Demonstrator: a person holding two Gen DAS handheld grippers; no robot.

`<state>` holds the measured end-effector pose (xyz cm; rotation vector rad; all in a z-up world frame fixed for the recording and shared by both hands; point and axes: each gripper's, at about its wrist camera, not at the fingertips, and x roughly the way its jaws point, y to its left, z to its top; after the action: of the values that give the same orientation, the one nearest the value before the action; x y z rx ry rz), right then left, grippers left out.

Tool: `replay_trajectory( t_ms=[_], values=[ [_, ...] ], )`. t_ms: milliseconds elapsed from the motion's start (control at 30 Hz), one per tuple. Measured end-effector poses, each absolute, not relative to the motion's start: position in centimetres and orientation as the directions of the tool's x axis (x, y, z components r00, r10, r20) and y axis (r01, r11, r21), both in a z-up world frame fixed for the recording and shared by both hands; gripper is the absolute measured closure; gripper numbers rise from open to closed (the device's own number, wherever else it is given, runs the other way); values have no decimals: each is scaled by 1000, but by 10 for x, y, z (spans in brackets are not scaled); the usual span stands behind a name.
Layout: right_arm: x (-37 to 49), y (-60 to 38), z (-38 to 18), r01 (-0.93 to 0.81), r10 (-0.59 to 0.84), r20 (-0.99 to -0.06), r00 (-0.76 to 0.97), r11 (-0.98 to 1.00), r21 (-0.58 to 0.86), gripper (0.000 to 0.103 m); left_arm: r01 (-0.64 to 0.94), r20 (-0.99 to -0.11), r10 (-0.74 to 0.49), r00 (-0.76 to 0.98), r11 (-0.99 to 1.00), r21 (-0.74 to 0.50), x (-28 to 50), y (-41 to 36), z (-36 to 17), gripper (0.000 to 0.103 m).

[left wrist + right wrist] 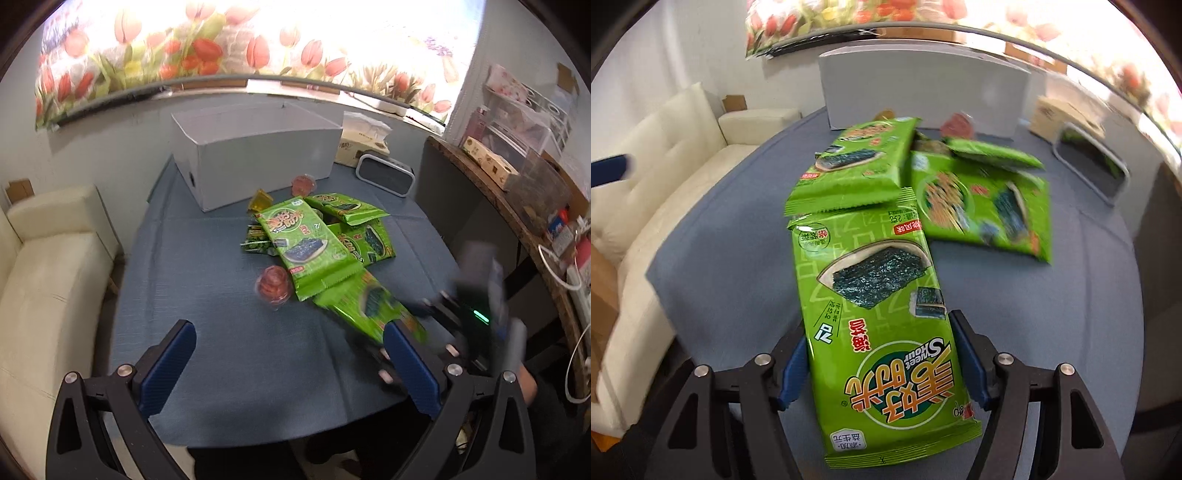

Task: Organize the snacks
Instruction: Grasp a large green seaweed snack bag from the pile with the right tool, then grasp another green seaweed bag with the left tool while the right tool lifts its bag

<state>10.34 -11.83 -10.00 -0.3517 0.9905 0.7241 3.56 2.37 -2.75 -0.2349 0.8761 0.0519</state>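
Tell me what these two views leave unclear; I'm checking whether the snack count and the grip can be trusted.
- White box interior: both views look at its outer walls, so its contents are hidden.
- Right gripper: the seaweed packet covers its pads; contact unclear.
- Snacks under the green pile: hidden by the top packets in the left wrist view.
- Far packets: motion-blurred in the right wrist view.

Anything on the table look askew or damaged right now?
No damage visible. The green seaweed packets lie in a crooked, overlapping heap rather than in the white box; two red jelly cups sit loose beside them.
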Motion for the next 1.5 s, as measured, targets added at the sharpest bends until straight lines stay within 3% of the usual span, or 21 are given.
replay_trajectory(
  t_ms=[233,500,667,700,800,833,867,967,1167,1500],
  values=[
    [80,-174,-91,-624,380,-853,358,777,84,30,-194,-799,-25,600,965,-176,104,12,-56,0],
    [62,-227,-74,-513,395,-824,407,845,151,30,-404,-863,125,490,910,-98,178,11,-104,0],
    [62,-241,-73,-481,388,-818,424,862,159,30,-431,-873,113,474,895,-118,194,9,-124,0],
    [62,-243,-73,-475,390,-818,423,864,166,30,-431,-871,106,479,893,-128,195,9,-125,2],
    [62,-246,-72,-465,394,-815,425,868,177,30,-426,-865,56,499,885,-188,192,10,-124,17],
    [60,-249,-71,-464,395,-815,425,867,178,30,-417,-865,40,500,887,-200,191,8,-121,27],
    [59,-250,-71,-464,393,-814,428,868,176,30,-405,-866,31,500,892,-202,190,5,-118,29],
    [60,-250,-73,-468,404,-810,424,864,186,30,-378,-859,45,510,909,-177,187,3,-113,30],
    [59,-243,-74,-483,419,-805,419,854,194,30,-347,-833,-7,553,907,-238,174,14,-101,40],
    [59,-221,-50,-523,447,-771,454,834,175,30,-266,-742,-13,670,929,-257,138,16,-41,41]
  ],
)
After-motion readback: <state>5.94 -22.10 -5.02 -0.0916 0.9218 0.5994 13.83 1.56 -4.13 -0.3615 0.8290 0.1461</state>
